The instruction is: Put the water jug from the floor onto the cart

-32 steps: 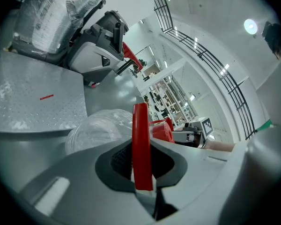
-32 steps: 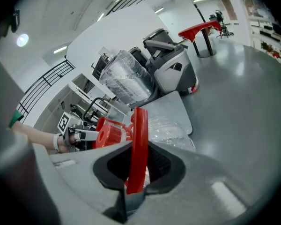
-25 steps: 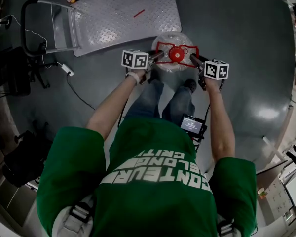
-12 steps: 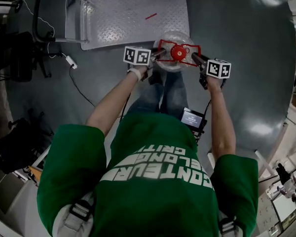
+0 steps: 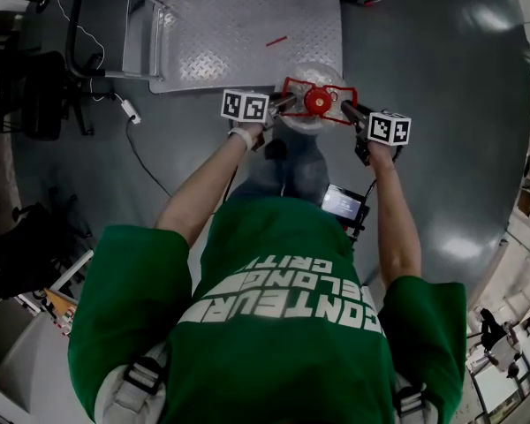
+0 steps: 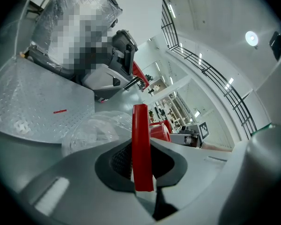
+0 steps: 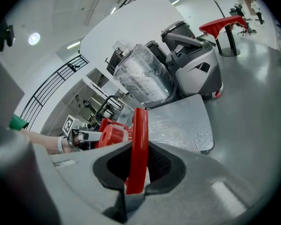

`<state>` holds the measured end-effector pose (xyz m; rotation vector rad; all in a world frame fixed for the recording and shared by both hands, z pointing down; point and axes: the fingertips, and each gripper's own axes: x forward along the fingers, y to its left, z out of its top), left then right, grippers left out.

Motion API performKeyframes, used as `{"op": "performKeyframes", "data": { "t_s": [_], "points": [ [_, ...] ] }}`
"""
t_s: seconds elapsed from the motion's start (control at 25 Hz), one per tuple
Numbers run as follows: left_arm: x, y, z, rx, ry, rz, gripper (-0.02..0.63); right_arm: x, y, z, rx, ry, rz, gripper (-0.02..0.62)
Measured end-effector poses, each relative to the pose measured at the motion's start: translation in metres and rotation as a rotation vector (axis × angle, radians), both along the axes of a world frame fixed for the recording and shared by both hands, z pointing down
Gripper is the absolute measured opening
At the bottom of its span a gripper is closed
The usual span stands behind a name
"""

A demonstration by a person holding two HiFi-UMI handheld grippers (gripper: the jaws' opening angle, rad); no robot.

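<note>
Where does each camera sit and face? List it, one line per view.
Head view: on the head, down at shirt, arms, left gripper, right gripper, water jug, cart.
Left gripper view: on its gripper, along jaws shut on the red handle, facing the right gripper.
Right gripper view: on its gripper, same grip, facing the left wrist.
Both share red cap, cart.

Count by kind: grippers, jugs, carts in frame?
grippers: 2 (left gripper, right gripper, both clamped on the jug's red handle)
water jug: 1
cart: 1
total: 4
</note>
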<state>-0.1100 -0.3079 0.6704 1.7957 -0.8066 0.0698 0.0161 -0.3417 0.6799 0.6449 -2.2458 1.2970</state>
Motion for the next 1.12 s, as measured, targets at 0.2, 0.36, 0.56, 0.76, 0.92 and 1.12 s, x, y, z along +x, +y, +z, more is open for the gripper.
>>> {"op": "performKeyframes", "data": {
  "t_s": [0.2,0.36,0.56,0.76,0.92,1.12],
  "points": [
    [0.0,-0.041,0.007,-0.029,0.001,-0.023,0.052,-0.002,-0.044,0.008,-0.023,-0.003,-0.022,0.031],
    [-0.001,-0.051,0.003,-0.033,0.005,-0.039,0.052,-0.004,-0.056,0.004,-0.021,-0.005,-0.037,0.032],
    [-0.006,-0.068,-0.001,-0.045,0.013,-0.073,0.052,-0.011,-0.075,0.002,-0.034,-0.014,-0.054,0.031],
    [-0.011,-0.091,-0.002,-0.055,0.006,-0.105,0.052,-0.017,-0.102,0.004,-0.048,-0.027,-0.085,0.031],
    [-0.016,-0.107,-0.001,-0.066,0.003,-0.138,0.052,-0.025,-0.12,0.006,-0.055,-0.039,-0.116,0.031],
    [-0.018,-0.122,-0.003,-0.078,0.008,-0.181,0.052,-0.03,-0.139,0.006,-0.064,-0.056,-0.156,0.031]
  ]
}}
